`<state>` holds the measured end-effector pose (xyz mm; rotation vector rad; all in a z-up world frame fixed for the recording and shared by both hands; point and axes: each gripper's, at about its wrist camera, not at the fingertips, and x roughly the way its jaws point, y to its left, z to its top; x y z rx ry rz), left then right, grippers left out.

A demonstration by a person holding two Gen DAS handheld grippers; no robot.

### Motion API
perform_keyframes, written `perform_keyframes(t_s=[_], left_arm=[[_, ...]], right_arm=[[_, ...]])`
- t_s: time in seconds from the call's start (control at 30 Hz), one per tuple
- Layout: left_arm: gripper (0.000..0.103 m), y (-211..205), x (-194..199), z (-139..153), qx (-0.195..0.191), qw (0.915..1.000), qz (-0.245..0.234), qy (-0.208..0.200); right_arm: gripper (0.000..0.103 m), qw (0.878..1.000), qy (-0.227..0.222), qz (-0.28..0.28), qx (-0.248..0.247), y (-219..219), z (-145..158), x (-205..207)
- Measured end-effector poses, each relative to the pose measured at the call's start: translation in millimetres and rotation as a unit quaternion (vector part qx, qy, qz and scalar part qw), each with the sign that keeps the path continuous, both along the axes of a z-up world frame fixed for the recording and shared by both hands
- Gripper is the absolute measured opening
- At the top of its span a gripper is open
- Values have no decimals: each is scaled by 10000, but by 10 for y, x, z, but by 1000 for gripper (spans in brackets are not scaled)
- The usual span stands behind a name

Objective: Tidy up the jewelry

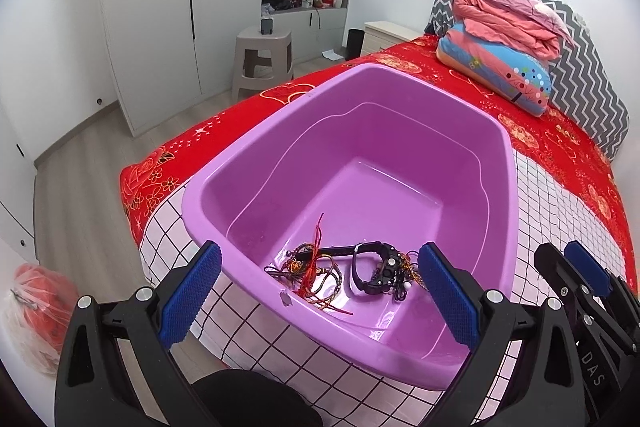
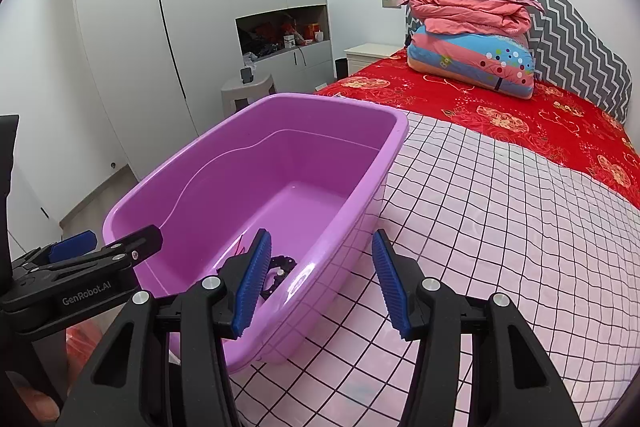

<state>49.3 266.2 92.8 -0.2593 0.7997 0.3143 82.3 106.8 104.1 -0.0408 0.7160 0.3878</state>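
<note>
Jewelry [image 1: 340, 275] sits in a tangled heap at the near end of the purple tub [image 1: 280, 131], on the checked cloth [image 2: 500, 227] over the bed. Cords, beads and a black watch [image 1: 374, 267], all knotted together. Left gripper [image 1: 320, 295] hovers wide open right over the pile, holding nothing; right gripper [image 2: 320, 287] is also spread and empty, straddling the tub's side wall. Light, floppy stuff, I'd say, likely to drag its neighbours along. The stiff watch strap looks the surest place to pinch.
</note>
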Motion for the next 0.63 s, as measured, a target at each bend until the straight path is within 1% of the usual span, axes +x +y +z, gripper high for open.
perform_keyframes(t_s=[0.1,0.3,0.43,0.63], left_arm=[[97,-9,-18,3,9,10000,-12,-51],[97,-26,-11,11,71,10000,60,12],[97,-10,-6,8,-32,9999,80,59],[97,-28,-20,22,59,9999,127,41]], right_arm=[[50,10000,-1,-2,9,0,3,-4],[50,10000,14,-19,27,2,9,-16],[50,10000,11,-35,53,-8,17,-21],[50,10000,13,-41,53,-22,13,-26]])
